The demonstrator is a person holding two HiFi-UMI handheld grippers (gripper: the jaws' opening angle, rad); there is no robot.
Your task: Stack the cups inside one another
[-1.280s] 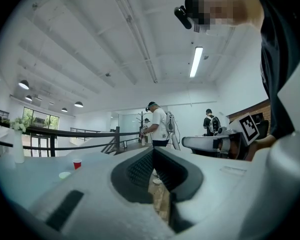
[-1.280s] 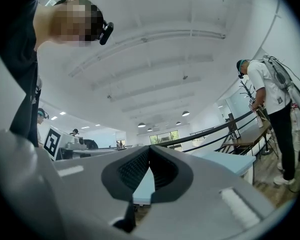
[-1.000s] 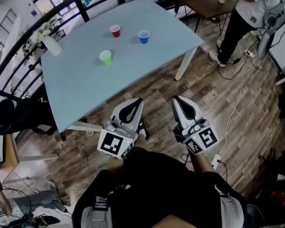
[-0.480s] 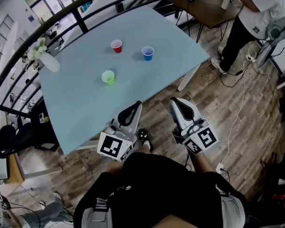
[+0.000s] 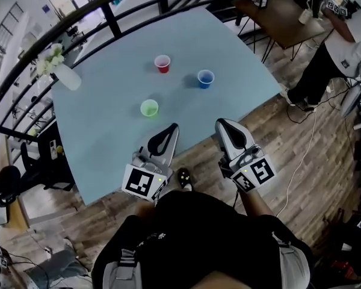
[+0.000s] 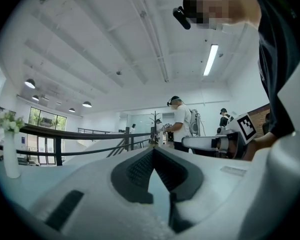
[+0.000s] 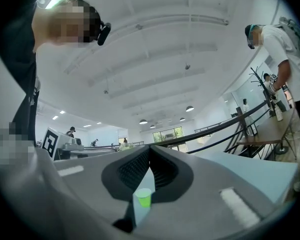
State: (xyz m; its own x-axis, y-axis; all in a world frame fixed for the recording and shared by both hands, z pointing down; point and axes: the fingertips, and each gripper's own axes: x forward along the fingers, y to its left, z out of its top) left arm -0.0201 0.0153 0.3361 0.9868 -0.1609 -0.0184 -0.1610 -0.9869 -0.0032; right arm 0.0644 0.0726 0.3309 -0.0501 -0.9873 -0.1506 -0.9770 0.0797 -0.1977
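The three small plastic cups stood upright and well apart on the pale blue tabletop [image 5: 102, 143]. The lime-green cup [image 5: 149, 108] was nearest me at the frame's centre. The red cup [image 5: 162, 63] was above it, and the blue cup [image 5: 205, 78] was to the right of both. None was nested in another yet, so I judged the stacking had not begun and the step in hand was the approach.

To do it well, I reckoned I should open one pair of jaws before reaching a cup. I would then take it lightly by the wall near the rim, since such cups probably crush and tip easily. After that I would lower it straight down into another cup while my other tool steadied that one.

My left hand-held gripper [image 5: 172, 127] hung at the tabletop's near edge, below the green cup, with its jaws together and nothing between them. My right hand-held gripper [image 5: 222, 124] sat just beside it over the wooden floor [image 5: 277, 137], its jaws likewise closed and empty. In its own view the green cup showed only far off, past the jaws. A white vase of flowers [image 5: 65, 76] stood at the tabletop's upper left.
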